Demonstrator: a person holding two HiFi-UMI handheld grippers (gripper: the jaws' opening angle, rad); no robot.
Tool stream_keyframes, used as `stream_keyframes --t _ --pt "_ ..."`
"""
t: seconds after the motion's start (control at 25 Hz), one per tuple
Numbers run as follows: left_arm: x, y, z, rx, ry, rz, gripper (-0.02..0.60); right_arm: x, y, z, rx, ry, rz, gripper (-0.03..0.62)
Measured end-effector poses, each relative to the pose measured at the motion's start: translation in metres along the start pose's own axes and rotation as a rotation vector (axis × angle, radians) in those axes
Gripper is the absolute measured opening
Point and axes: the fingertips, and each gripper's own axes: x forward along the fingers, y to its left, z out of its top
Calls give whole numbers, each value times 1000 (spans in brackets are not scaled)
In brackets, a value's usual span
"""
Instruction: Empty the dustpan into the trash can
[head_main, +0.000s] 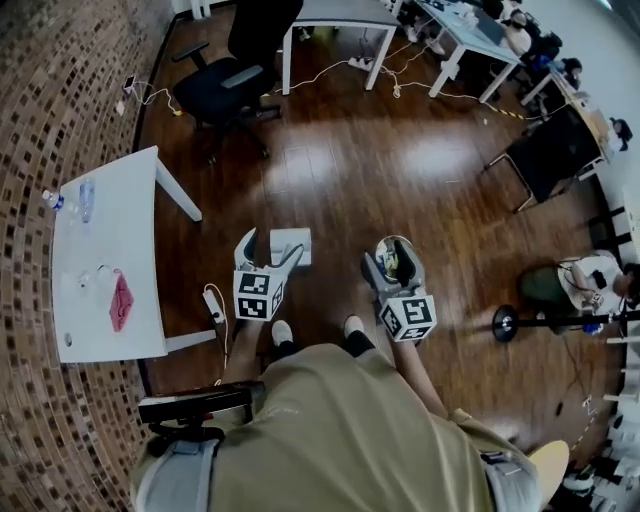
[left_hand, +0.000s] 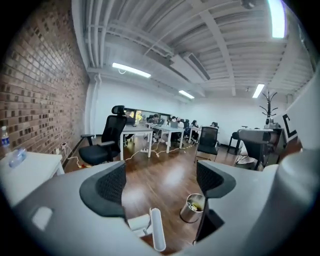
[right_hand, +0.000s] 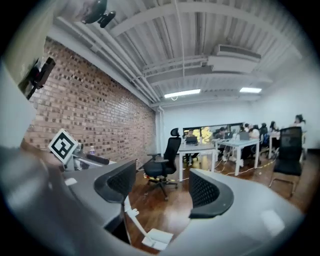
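The white dustpan (head_main: 290, 243) lies on the wooden floor just ahead of my feet, its long handle (left_hand: 157, 229) rising toward me. The metal trash can (head_main: 396, 243) stands to its right with yellowish rubbish inside (left_hand: 193, 207). My left gripper (head_main: 272, 248) hangs over the dustpan, jaws wide open and empty (left_hand: 160, 180). My right gripper (head_main: 392, 266) is above the trash can and hides part of it. Its jaws stand apart with nothing between them (right_hand: 162, 187). In the right gripper view the dustpan (right_hand: 159, 238) shows low on the floor.
A white table (head_main: 100, 260) stands at the left by the brick wall, with a bottle (head_main: 52, 200) and a red thing (head_main: 121, 300) on it. A black office chair (head_main: 235, 75) and desks stand farther off. A person (head_main: 590, 280) sits at the right beside a round-based stand (head_main: 505, 323).
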Motion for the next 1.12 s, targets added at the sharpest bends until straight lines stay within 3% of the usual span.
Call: stream_keyframes --t 0.16,0.32,0.52,0.64,0.72,0.92,1.12 --pt "-18 -38 48 80 -128 -56 434 -56 -13 33 -64 -100 -219 364" --pt "-46 -75 86 128 -243 -41 462 -102 -18 39 -88 -134 -297 420" --pt "-65 -133 78 156 -272 -20 460 -163 -36 38 -45 -189 -291 420" --pt "-89 -184 62 152 -283 11 380 -219 -49 25 -25 -185 -266 419" --pt "-112 -228 49 134 -284 17 380 -266 -58 10 -12 -171 -254 420" --pt "-162 -314 4 115 -230 56 380 -354 -72 -24 52 -105 -210 422" --pt "-194 -355 -15 105 -175 89 380 -390 -72 -16 53 -118 -155 422"
